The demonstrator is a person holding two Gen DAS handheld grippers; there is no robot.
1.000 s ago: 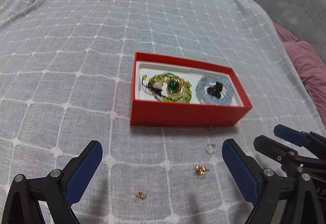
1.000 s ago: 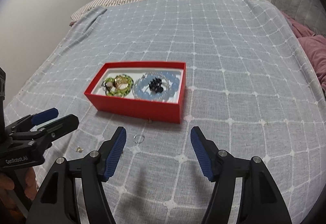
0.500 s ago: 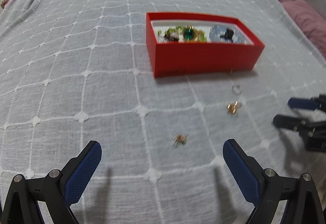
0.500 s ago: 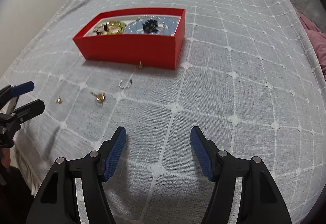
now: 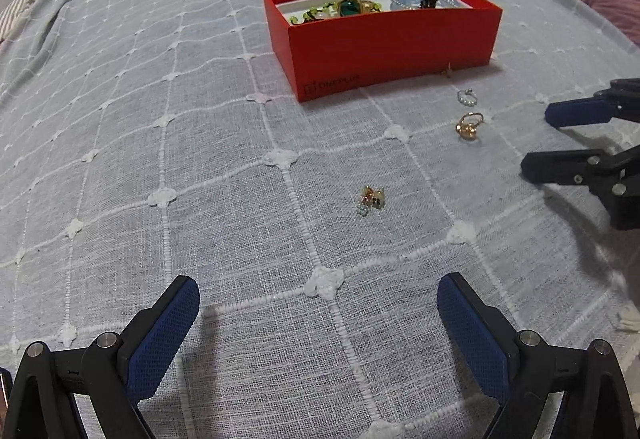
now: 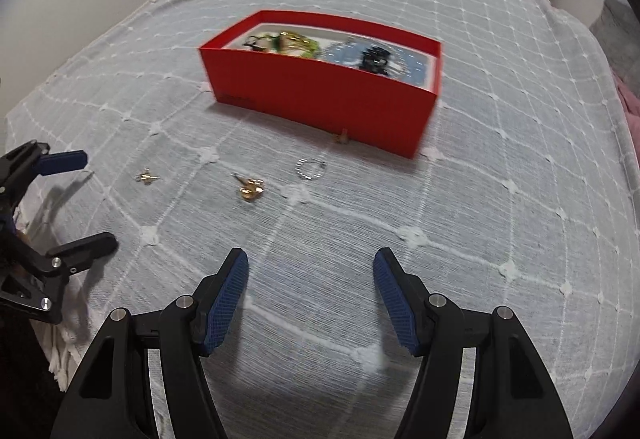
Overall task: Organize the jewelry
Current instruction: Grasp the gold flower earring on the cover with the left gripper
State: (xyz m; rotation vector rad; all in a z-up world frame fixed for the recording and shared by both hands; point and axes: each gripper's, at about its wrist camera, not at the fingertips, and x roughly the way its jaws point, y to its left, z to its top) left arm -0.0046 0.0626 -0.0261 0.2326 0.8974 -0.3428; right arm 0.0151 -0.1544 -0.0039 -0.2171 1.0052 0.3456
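Clearly open bedspread (image 5: 200, 159) surrounds red box (image 5: 384, 39).

Soft, even indoor light falls on the bed (image 5: 160, 159), with faint shadows trailing from the fingers (image 5: 168, 335) toward the camera. The left view is sharp; the right view smears the red box (image 6: 320, 95). Both bend at the edges, and the right has dark corners.

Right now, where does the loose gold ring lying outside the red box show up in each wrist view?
Left wrist: gold ring right of centre, below the thin silver ring.
Right wrist: gold ring left of centre, left of the silver ring.
Shared landmark: the red box beyond it.
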